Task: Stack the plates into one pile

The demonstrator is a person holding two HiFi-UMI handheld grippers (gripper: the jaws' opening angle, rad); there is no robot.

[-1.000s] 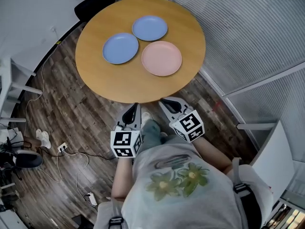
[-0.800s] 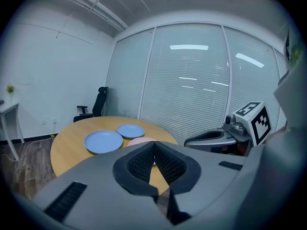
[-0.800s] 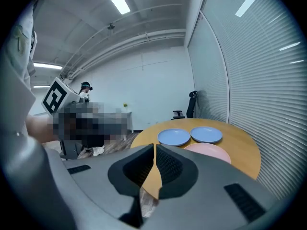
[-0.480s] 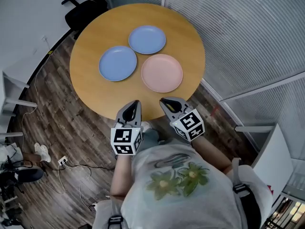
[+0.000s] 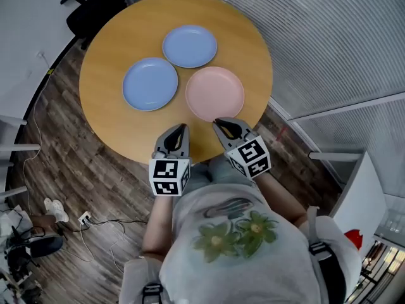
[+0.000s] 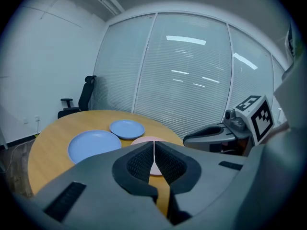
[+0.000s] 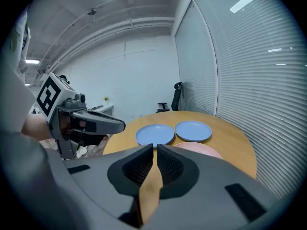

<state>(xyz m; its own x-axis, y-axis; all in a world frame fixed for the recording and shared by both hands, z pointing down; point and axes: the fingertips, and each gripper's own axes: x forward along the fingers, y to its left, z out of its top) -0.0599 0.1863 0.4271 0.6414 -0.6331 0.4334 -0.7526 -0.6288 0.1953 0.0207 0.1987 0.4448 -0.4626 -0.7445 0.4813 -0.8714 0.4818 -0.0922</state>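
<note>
Three plates lie apart on the round wooden table (image 5: 120,37): a blue plate (image 5: 150,83) at the left, a second blue plate (image 5: 189,45) farther back, and a pink plate (image 5: 214,93) nearest me on the right. My left gripper (image 5: 181,129) hovers over the table's near edge, shut and empty. My right gripper (image 5: 219,124) is shut and empty too, its tip just short of the pink plate's near rim. In the left gripper view the pink plate (image 6: 144,141) shows just past the jaws; in the right gripper view the pink plate (image 7: 201,150) lies ahead to the right.
A black office chair (image 5: 88,11) stands beyond the table at the far left. Glass walls with blinds (image 5: 329,43) run along the right. Cables and a power strip (image 5: 82,219) lie on the wood floor at the left.
Both grippers have moved forward from over the floor to the table's near edge, side by side. The plates have not moved on the table.
</note>
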